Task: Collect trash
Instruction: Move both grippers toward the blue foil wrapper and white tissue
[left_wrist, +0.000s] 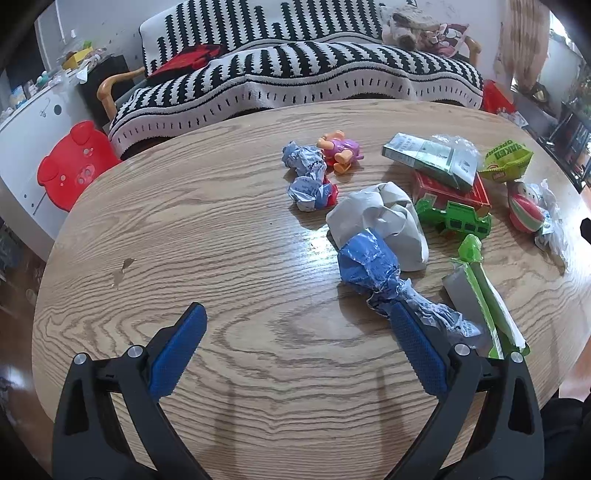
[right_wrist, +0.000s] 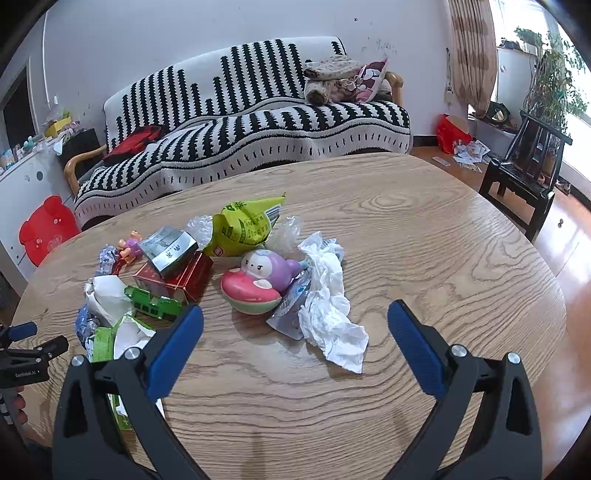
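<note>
Here, both claws wide over the table (left_wrist: 184, 229), "BAKED" on the green snack bag (left_wrist: 505, 159)

**Right gripper hovered wide open over the littered table**

The right gripper (right_wrist: 295, 325) stood agape at lower centre above the wooden table (right_wrist: 424, 240). A crumpled white tissue (right_wrist: 328, 306) lay between its fingers, touching a pink-and-purple squishy toy (right_wrist: 258, 280). At left sat a red box (right_wrist: 177, 280) and a yellow-green snack bag (right_wrist: 243, 225).
</note>
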